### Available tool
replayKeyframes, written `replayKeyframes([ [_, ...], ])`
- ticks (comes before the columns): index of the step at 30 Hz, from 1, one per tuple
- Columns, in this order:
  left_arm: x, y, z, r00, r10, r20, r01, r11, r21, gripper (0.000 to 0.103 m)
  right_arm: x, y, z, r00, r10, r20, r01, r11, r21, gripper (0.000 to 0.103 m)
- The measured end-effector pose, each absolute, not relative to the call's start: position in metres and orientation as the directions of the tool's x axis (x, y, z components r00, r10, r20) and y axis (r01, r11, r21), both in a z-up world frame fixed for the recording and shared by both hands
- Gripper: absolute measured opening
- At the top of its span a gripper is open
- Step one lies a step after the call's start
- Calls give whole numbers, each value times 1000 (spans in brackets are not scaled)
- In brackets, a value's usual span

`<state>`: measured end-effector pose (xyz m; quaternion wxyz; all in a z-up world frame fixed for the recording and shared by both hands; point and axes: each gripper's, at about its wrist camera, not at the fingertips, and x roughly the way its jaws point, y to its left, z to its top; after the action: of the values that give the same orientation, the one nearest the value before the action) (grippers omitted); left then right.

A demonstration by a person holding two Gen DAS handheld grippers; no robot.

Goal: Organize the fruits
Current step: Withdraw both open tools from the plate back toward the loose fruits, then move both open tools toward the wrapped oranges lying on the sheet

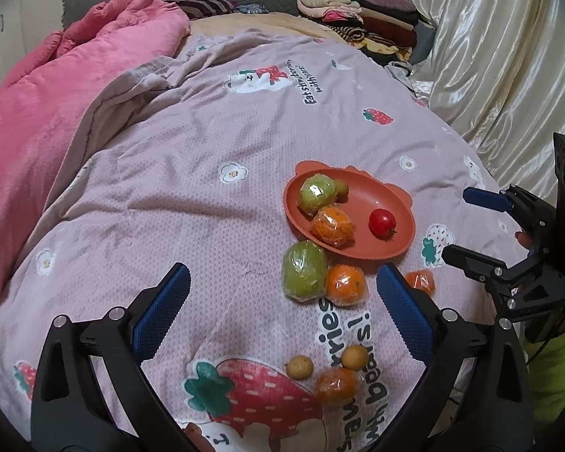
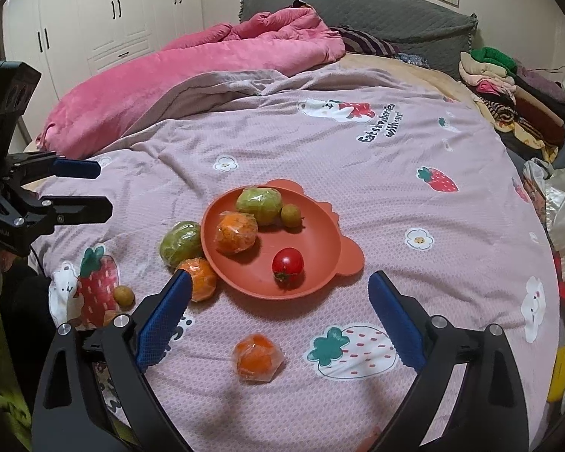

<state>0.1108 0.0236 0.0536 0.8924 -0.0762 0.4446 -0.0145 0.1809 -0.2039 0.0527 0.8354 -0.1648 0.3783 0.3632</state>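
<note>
An orange plate point(image 1: 391, 203) point(image 2: 320, 241) lies on the bed and holds a red tomato point(image 1: 382, 222) point(image 2: 287, 263), a wrapped orange point(image 1: 333, 226) point(image 2: 236, 233), a wrapped green fruit point(image 1: 316, 194) point(image 2: 259, 203) and a small brown fruit point(image 2: 290, 216). Beside the plate lie a wrapped green fruit point(image 1: 304, 275) point(image 2: 180, 244) and a wrapped orange point(image 1: 345, 284) point(image 2: 201, 278). Another wrapped orange point(image 2: 258, 358) point(image 1: 420, 280) lies between my right fingers. My left gripper point(image 1: 282, 301) is open and empty. My right gripper point(image 2: 278, 309) is open and empty.
Two small brown fruits point(image 1: 299, 367) point(image 1: 355, 357) and a wrapped orange point(image 1: 335, 386) lie near the left gripper. A pink duvet point(image 2: 207, 64) lies to the left, folded clothes point(image 2: 508, 86) at the back right, a curtain point(image 1: 508, 56) on the right.
</note>
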Motion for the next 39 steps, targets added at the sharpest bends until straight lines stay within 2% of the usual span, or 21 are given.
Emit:
replayKeyframes([
  [39, 67, -9, 42, 607, -53, -793, -24, 996, -85, 93, 146, -223, 42, 431, 475, -767, -713, 700, 33, 96],
])
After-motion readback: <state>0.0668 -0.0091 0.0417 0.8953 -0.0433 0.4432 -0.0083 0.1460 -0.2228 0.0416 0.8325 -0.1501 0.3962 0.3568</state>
